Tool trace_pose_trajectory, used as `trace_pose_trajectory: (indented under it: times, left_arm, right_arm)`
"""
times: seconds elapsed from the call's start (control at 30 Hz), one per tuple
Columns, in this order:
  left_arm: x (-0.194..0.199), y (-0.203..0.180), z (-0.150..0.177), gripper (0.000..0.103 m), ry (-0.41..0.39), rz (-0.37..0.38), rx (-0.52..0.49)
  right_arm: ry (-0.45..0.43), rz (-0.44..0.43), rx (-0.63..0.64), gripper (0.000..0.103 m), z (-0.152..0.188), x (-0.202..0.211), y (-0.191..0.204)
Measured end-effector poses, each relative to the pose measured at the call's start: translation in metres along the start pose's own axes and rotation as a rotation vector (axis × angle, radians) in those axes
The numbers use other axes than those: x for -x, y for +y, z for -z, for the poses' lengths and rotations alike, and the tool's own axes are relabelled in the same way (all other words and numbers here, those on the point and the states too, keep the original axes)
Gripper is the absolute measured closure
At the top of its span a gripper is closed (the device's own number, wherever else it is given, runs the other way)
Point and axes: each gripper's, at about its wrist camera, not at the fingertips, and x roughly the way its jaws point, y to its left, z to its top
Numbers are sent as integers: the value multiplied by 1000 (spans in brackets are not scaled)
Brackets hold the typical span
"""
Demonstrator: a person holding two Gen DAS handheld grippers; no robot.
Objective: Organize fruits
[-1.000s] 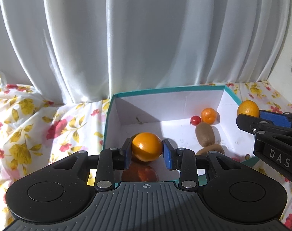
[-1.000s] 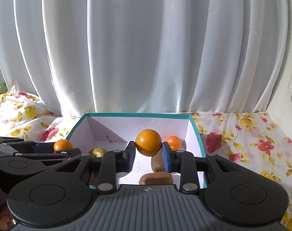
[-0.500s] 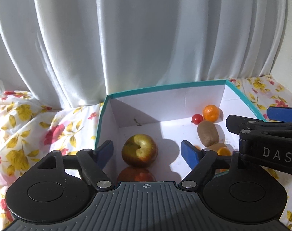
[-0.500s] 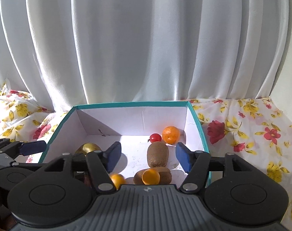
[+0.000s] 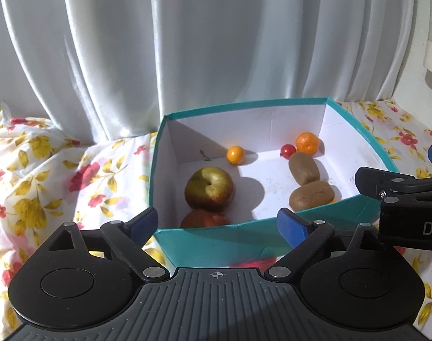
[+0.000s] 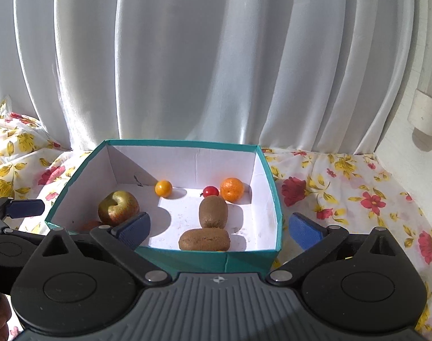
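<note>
Both tongs, left gripper (image 5: 217, 224) and right gripper (image 6: 220, 228), stand wide and empty at frame bottom, jaws just opened. Fruit lies inside the box (image 6: 277, 199): apple (image 6: 117, 207), kiwis (image 6: 213, 211), oranges. None visible on the cloth (image 6: 343, 187); sorting looks near done

- Behind everything you have a white curtain (image 6: 187, 65) hanging in deep vertical folds, filling the whole upper part of both views.
- Daylight glows through its cloth, brightest along the fold edges.
- Below it lies a white floral cloth (image 6: 343, 187) printed with red flowers and yellow leaves; it is rumpled and bunched at your left (image 5: 39, 170).
- Sun falls across this cloth in hard patches.
- At your far right stands a plain white wall (image 6: 409, 170), with a pale fitting (image 6: 425, 113) mounted on it, too cropped to identify.
</note>
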Motion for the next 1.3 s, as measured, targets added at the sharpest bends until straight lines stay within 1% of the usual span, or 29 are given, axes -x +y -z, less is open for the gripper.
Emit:
trace_pose_trajectory:
  times: [0.1, 0.17, 0.23, 0.27, 0.37, 0.47, 0.6, 0.7, 0.83, 0.93, 1.3]
  left_arm:
    - [3, 1, 3, 8, 9, -45, -13]
    - [6, 4, 5, 9, 11, -44, -20]
    - [9, 8, 4, 9, 37, -43, -14]
    - [9, 10, 3, 9, 63, -44, -14]
    - [6, 16, -1, 11, 179, -28, -33]
    - [6, 22, -2, 12, 236, -9, -31]
    - [-3, 31, -11, 12, 347, 5, -2]
    - [-10, 35, -18, 12, 388, 2, 14]
    - [-12, 34, -22, 12, 388, -29, 1]
    - [-12, 36, -21, 12, 386, -45, -2]
    - [-18, 39, -19, 12, 410, -39, 17]
  right_arm:
    - [42, 8, -18, 0, 4, 3, 0]
    - [71, 15, -13, 0, 6, 3, 2]
    - [112, 26, 5, 0, 6, 2, 7]
    - [131, 32, 11, 0, 7, 1, 9]
    - [180, 34, 16, 0, 7, 2, 15]
    - [234, 47, 17, 0, 5, 1, 21]
    - [324, 71, -3, 0, -5, -5, 25]
    - [392, 86, -12, 0, -13, -13, 28]
    - [446, 101, -10, 0, -22, -23, 30]
    - [447, 110, 8, 0, -23, -26, 34]
    - [475, 118, 12, 0, -22, -34, 39]
